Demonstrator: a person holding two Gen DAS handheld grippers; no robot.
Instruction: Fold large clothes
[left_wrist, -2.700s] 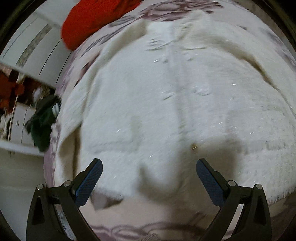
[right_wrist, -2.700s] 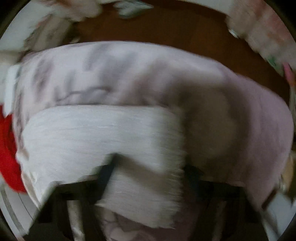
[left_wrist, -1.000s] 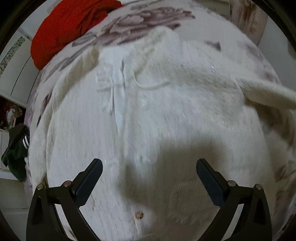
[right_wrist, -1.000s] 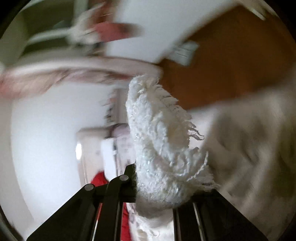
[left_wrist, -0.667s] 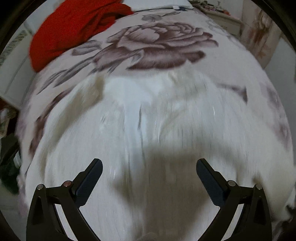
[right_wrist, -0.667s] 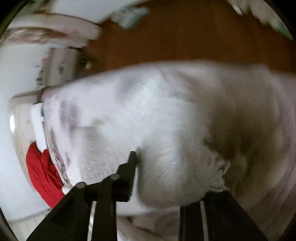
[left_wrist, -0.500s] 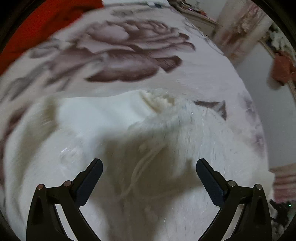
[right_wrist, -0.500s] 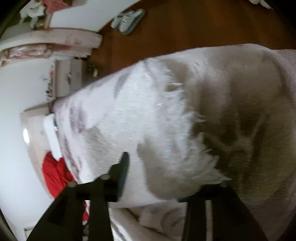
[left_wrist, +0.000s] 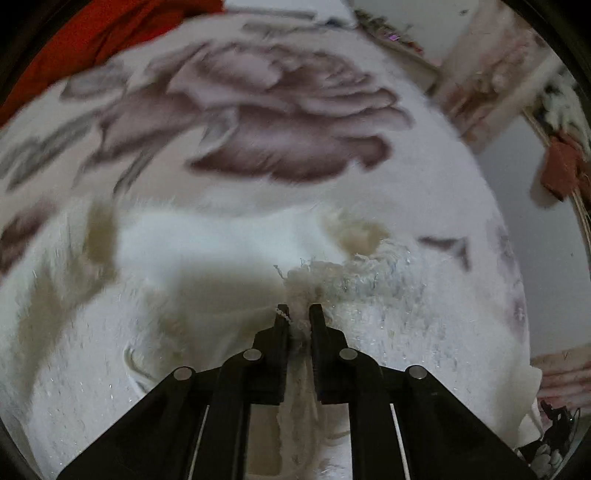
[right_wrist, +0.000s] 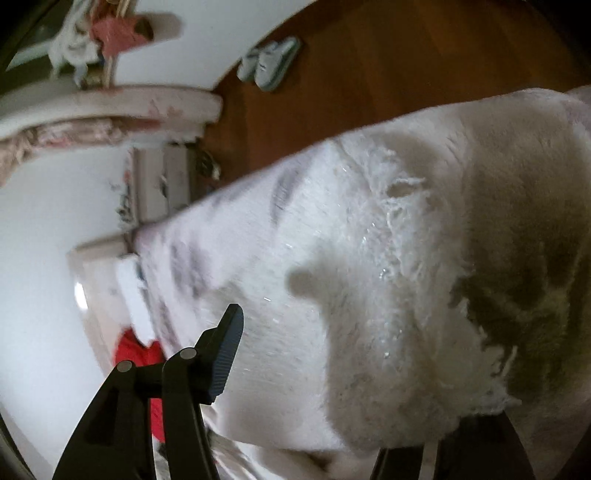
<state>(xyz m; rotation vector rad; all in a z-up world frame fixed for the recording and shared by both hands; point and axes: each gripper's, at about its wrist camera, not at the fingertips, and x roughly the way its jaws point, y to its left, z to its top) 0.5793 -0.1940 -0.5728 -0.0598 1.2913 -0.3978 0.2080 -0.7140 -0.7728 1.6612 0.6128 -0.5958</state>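
Observation:
A white fluffy garment (left_wrist: 184, 332) with a fringed hem lies spread on a bed with a rose-patterned blanket (left_wrist: 280, 122). My left gripper (left_wrist: 299, 314) points steeply down and is shut on a tuft of the garment's fringed edge (left_wrist: 354, 273). In the right wrist view a folded-over part of the garment (right_wrist: 369, 295) lies on the bed. My right gripper (right_wrist: 347, 369) is opening just above it. Its left finger (right_wrist: 227, 350) is free of the cloth. Its right finger is hidden under the fringed end (right_wrist: 480, 387).
A red garment (left_wrist: 92, 33) is heaped at the bed's far left corner and shows as the same red heap (right_wrist: 136, 354) in the right wrist view. The bed's edge drops to a brown wooden floor (right_wrist: 406, 74) with slippers (right_wrist: 269, 64). Pale furniture (right_wrist: 155, 184) stands by the wall.
My left gripper travelled across the garment to its fringed edge and closed on it. My right gripper came down with the fringed end it held and its jaws parted.

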